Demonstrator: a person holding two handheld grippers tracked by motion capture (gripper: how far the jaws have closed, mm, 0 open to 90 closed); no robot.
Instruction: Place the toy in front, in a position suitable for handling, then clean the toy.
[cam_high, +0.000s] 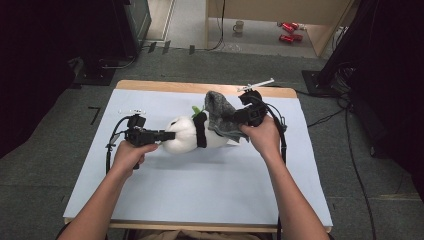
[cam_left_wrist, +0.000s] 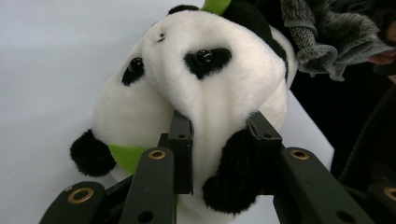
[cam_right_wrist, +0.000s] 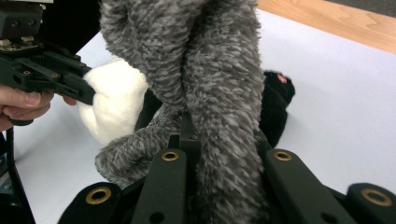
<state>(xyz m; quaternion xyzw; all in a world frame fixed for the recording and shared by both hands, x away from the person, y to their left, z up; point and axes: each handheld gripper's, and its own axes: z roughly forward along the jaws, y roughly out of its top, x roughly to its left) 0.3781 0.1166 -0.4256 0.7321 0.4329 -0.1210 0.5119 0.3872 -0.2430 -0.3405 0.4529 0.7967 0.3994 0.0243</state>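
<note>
the panda plush (cam_high: 189, 135) lies mid-bench, head at 9 o'clock, clamped in the left claw (cam_high: 167, 135). the right claw (cam_high: 240, 117), at 3 o'clock, pinches the grey knitted garment (cam_high: 220, 115); best pull it steadily while the head stays pinned.

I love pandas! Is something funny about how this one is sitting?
Yes. The panda lies on its side on the table, and a grey knit garment hangs bunched over its lower half, not properly on it.
</note>
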